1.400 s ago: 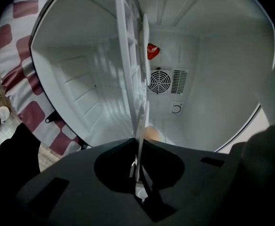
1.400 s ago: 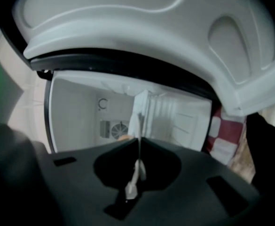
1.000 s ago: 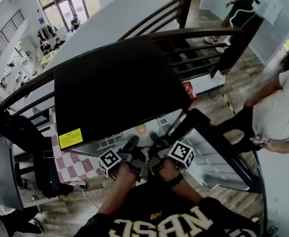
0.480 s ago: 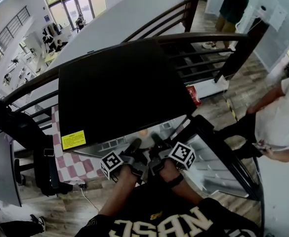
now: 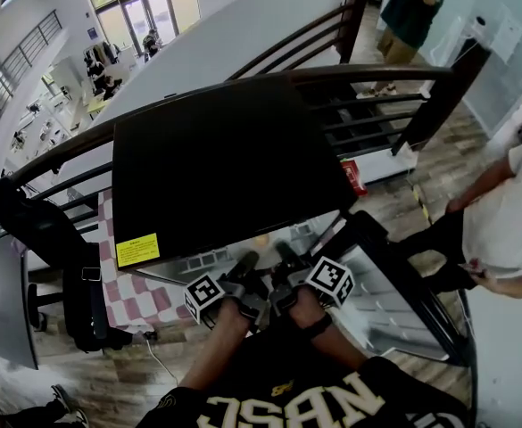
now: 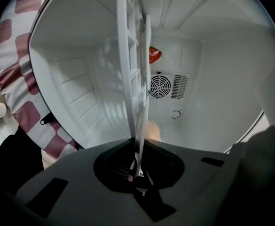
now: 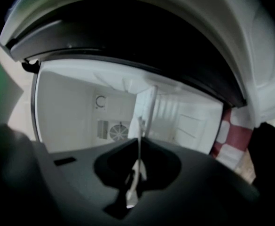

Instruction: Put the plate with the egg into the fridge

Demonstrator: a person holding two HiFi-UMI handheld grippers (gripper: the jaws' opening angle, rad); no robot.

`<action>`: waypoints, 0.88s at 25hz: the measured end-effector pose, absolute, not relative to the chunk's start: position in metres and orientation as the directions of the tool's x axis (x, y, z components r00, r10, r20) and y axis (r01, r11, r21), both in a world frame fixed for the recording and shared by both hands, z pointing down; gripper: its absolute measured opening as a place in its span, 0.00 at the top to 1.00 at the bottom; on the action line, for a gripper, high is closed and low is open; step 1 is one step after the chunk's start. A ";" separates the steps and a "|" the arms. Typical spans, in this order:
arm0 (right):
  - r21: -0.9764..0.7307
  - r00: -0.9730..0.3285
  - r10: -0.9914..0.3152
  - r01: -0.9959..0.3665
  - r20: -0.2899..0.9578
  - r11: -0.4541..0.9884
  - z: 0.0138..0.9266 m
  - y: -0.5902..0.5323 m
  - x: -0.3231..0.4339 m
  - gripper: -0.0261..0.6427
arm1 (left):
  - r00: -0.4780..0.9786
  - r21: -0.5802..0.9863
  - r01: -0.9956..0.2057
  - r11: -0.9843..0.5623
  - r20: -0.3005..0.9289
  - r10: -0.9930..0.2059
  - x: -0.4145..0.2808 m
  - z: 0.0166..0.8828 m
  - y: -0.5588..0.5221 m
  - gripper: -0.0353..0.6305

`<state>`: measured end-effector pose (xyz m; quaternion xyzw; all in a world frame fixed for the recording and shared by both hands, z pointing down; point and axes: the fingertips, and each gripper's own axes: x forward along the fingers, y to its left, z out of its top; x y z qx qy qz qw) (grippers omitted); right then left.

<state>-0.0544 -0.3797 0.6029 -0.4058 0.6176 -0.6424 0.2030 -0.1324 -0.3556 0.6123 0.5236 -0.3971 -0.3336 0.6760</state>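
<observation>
Plate (image 6: 142, 121) and egg (image 6: 152, 131) hang at the mouth of the open fridge (image 5: 216, 168), reaching into its white compartment, carried between both tools. Seen edge-on, the thin white plate runs straight into the left gripper (image 6: 136, 171), whose jaws are pinched narrow on its rim, with the egg lying on it just past them. The right gripper (image 7: 138, 164) is likewise clamped on the plate's rim, jaws nearly together. A ribbed white shelf (image 6: 127, 55) runs close beside the plate; whether they touch I cannot tell. A round fan vent (image 6: 160, 86) sits on the back wall. The fridge door (image 5: 394, 283) stands swung open at the right.
</observation>
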 end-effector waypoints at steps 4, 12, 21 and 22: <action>-0.960 -0.583 -0.770 -0.239 0.261 -0.145 0.603 -0.380 -0.054 0.92 | 0.480 0.977 -0.015 0.213 0.193 -0.855 -0.132 0.610 -0.355 0.89; -0.968 -0.612 -0.774 -0.249 0.163 -0.007 0.586 -0.381 -0.054 0.76 | 0.495 0.990 -0.012 0.143 0.130 -0.859 -0.132 0.591 -0.352 0.82; -0.937 -0.600 -0.789 -0.335 0.135 0.094 0.580 -0.354 -0.052 0.65 | 0.517 0.993 -0.101 0.058 0.102 -0.850 -0.142 0.583 -0.329 0.78; -0.931 -0.595 -0.792 -0.350 0.137 0.102 0.581 -0.350 -0.051 0.65 | 0.521 0.991 -0.130 0.043 0.105 -0.847 -0.143 0.583 -0.326 0.78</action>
